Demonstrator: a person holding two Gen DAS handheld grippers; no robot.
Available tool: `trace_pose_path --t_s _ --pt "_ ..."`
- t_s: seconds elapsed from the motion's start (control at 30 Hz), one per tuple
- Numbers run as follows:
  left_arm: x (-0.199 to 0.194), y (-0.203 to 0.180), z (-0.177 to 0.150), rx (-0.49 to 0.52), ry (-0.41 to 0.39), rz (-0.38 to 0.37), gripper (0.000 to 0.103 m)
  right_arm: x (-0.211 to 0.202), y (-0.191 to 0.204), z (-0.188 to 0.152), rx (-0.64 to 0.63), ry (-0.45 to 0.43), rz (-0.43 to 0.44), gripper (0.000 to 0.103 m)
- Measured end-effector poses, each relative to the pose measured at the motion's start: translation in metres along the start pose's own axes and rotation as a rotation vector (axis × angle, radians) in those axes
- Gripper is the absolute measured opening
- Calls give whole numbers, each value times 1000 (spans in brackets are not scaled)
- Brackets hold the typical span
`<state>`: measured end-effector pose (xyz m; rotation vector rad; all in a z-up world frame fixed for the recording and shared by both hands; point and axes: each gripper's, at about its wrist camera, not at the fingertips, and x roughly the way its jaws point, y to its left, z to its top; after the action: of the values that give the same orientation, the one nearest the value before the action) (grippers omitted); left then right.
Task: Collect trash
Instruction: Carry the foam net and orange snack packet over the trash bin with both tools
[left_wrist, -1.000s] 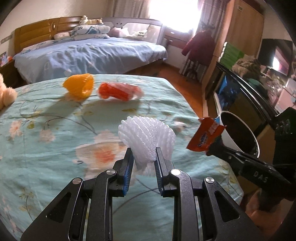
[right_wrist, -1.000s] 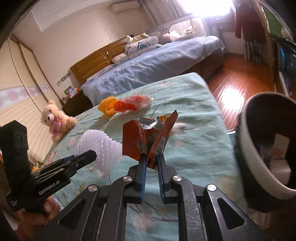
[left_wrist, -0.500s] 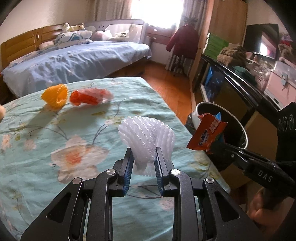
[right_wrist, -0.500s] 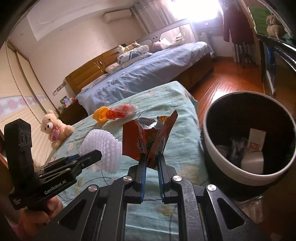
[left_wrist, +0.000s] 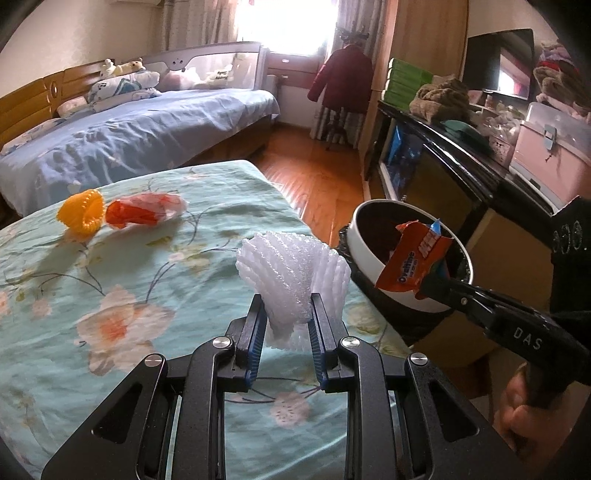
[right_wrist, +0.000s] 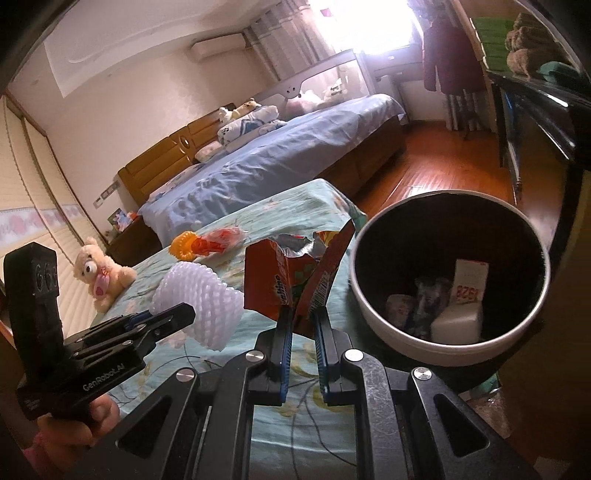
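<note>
Gripping white foam net (left_wrist: 293, 280) – left tongs (left_wrist: 288, 325); right tongs (right_wrist: 303, 325) clamp orange wrapper (right_wrist: 291, 280) nr bin (right_wrist: 448, 343).

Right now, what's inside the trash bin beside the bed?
Inside the trash bin: a white carton, crumpled wrappers and a dark liner. The near wall hides the rest of the bottom.

1. A teddy bear (right_wrist: 99, 273) sits at the far edge of the floral bedspread (left_wrist: 122, 295).
2. Beyond it stands a bed (left_wrist: 140, 129) with a blue cover, pillows and soft toys by its wooden headboard (right_wrist: 166, 155).
3. A dark red coat (left_wrist: 341, 79) hangs on a stand near the bright window.
4. A pink case (left_wrist: 550, 147) rests on the black cabinet (left_wrist: 443, 158).
</note>
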<state>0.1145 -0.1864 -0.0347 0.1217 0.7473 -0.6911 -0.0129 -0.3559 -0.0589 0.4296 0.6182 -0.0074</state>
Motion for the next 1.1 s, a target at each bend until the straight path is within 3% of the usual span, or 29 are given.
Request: trace_pose_path --t_s 1.1 --pt "27 -70 23 111 10 -107 21 -26 -73 5 96 -37 -138 12"
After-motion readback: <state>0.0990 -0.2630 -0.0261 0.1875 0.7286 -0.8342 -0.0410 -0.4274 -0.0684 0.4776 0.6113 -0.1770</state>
